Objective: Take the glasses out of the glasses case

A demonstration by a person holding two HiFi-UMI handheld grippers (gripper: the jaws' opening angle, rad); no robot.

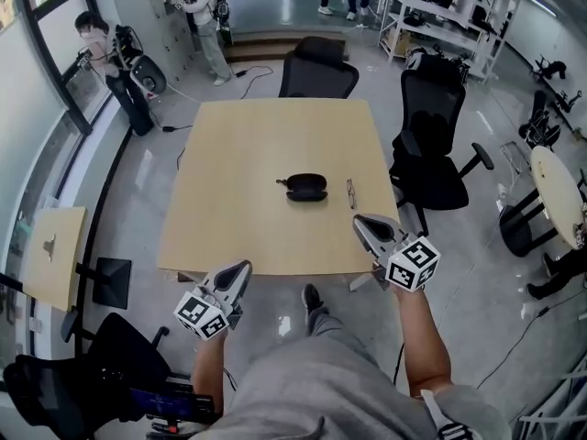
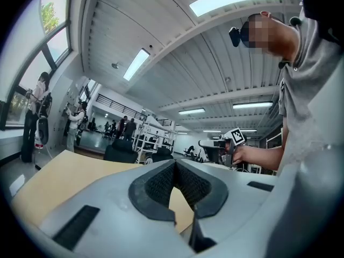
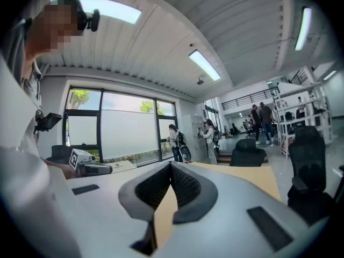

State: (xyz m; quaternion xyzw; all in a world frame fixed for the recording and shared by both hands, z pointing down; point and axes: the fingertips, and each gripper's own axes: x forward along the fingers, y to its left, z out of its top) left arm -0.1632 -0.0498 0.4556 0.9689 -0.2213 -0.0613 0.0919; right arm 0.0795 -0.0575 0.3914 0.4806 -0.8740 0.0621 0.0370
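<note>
A black glasses case (image 1: 306, 187) lies near the middle of the beige table (image 1: 229, 172). Whether its lid is open I cannot tell from here. A thin pair of glasses (image 1: 351, 193) lies on the tabletop just to the right of the case, apart from it. My left gripper (image 1: 244, 266) hovers at the table's near edge, shut and empty, its tips meeting in the left gripper view (image 2: 174, 163). My right gripper (image 1: 358, 219) is over the near right corner, a short way in front of the glasses, also shut with nothing in it (image 3: 171, 164). Both point roughly level.
Black office chairs stand at the table's far side (image 1: 317, 70) and right side (image 1: 431, 145). Another black chair (image 1: 83, 379) is at the lower left. A small side table (image 1: 50, 255) stands at the left and a round table (image 1: 558, 191) at the right. People stand far off near the windows.
</note>
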